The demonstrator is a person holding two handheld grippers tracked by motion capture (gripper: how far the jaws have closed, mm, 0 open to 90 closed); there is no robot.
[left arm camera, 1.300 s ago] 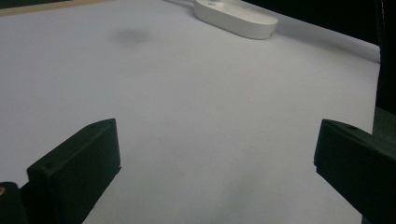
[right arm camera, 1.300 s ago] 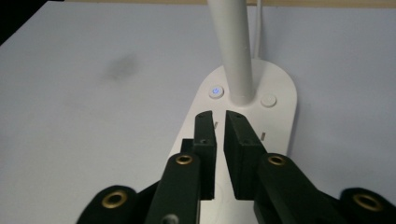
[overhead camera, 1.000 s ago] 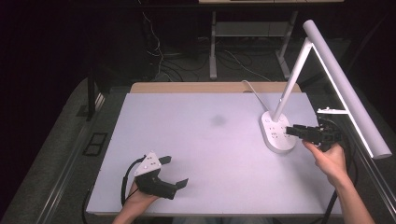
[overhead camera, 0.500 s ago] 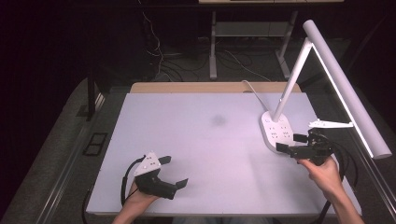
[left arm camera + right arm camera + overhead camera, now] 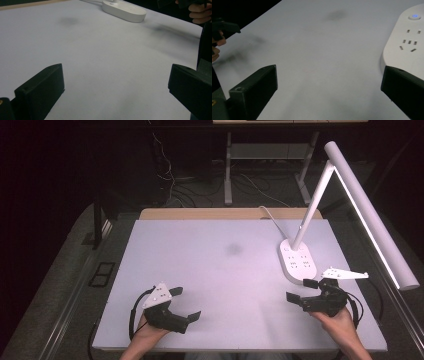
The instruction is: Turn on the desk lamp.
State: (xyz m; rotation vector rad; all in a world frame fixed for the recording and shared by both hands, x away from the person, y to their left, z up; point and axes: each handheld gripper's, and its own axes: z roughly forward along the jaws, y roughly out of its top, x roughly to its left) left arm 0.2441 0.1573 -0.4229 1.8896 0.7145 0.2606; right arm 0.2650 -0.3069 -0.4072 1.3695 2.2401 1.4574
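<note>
Resting open-jawed, right gripper (image 5: 301, 290) beside lamp base (image 5: 297, 262).

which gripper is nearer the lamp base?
The right gripper: its open fingers sit just at the near edge of the white lamp base. The left gripper rests far across the table, at its near left.

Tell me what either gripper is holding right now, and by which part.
Nothing is held. The left gripper and the right gripper both stand open over the bare table, the right one just beside the lamp base.
</note>
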